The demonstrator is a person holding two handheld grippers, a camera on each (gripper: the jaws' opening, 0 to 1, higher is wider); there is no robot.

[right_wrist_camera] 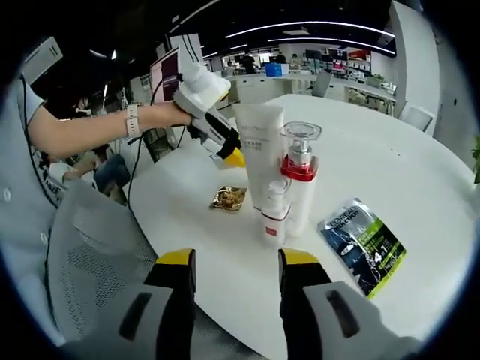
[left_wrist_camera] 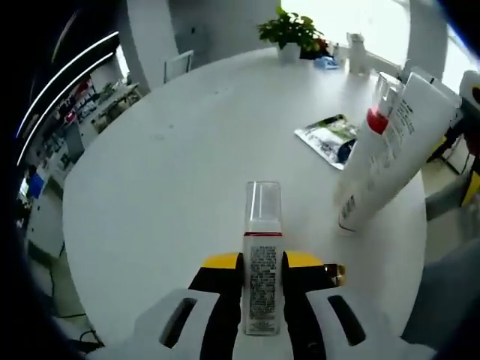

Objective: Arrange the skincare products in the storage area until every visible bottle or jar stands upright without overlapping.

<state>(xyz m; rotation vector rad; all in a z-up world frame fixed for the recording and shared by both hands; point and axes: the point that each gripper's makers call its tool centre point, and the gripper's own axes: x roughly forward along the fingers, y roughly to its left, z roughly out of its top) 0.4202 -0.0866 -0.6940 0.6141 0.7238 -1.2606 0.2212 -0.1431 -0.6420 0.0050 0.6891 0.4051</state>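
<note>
My left gripper is shut on a small white bottle with a red band and a clear cap, held lengthwise between the jaws over the white round table. To its right stands a tall white tube, with a red-collared pump bottle behind it. In the right gripper view the tube, the pump bottle and a similar small bottle stand upright close together. A hand holds the left gripper just left of the tube. My right gripper is open and apart from them.
A dark sachet lies flat on the table. A crumpled gold wrapper lies left of the small bottle. A potted plant stands at the far edge. A grey mesh chair is beside the near edge.
</note>
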